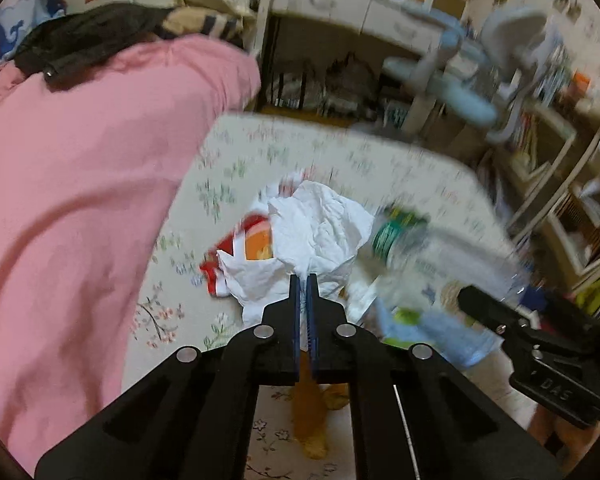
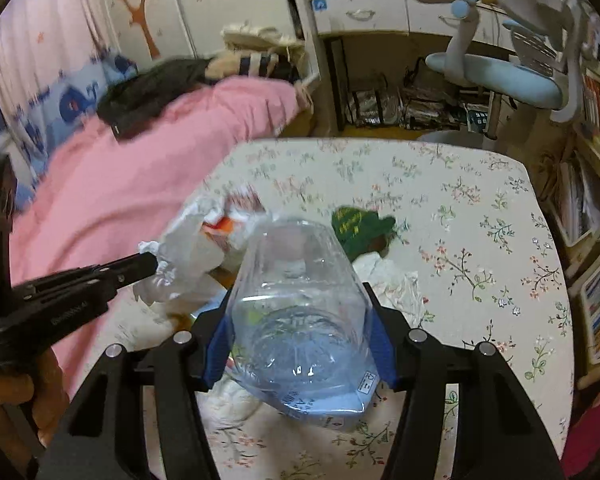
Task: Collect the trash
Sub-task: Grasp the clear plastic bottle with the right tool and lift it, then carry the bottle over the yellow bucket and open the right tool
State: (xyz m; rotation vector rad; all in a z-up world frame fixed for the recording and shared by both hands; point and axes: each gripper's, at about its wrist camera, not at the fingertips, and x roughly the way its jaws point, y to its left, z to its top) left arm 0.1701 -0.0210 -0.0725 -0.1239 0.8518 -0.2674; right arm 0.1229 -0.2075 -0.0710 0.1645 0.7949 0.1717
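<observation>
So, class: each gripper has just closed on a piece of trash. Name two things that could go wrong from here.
1. The left gripper pinches only an edge of the tissue, so it may tear or slip out when lifted.
2. The right gripper squeezes the clear bottle near its base; the smooth, thin plastic could buckle or pop free. The bottle's far end sits close to the wrapper and might knock it.

in the left wrist view we find the plastic bottle smeared by motion – its label unreadable – and the desk chair blurred too. the crumpled tissue covers much of the red wrapper. in the right wrist view, the bottle hides what lies under it on the tabletop.
</observation>
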